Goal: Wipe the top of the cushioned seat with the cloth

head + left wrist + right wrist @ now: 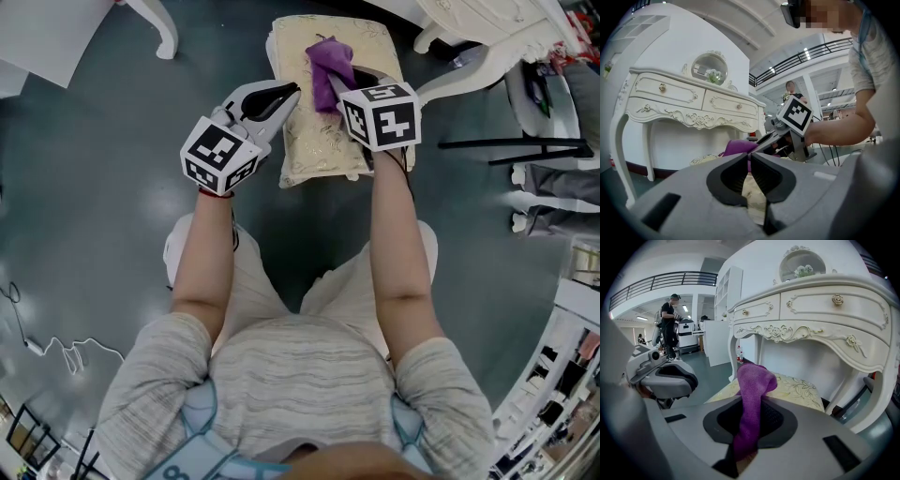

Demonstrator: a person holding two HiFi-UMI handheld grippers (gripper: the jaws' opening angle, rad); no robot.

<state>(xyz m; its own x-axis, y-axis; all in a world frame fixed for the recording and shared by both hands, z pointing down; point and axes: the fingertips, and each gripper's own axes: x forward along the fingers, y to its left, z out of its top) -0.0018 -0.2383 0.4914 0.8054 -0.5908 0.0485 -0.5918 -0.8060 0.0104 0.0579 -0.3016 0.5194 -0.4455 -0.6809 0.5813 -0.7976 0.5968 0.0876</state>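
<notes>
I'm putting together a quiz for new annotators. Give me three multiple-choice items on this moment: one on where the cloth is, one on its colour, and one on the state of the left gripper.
1. Where is the cloth?
A. In the left gripper
B. In the right gripper, over the cushioned seat
C. Tucked under the seat

2. What colour is the cloth?
A. Green
B. Purple
C. White

3. How do the left gripper's jaws stand?
A. Wide apart
B. Shut on the cloth
C. Together, with nothing between them

Answers:
1 B: the right gripper view shows the cloth clamped between those jaws, with the seat beyond.
2 B: the cloth is purple in every view.
3 C: the left gripper view shows the jaw tips meeting on nothing.
</notes>
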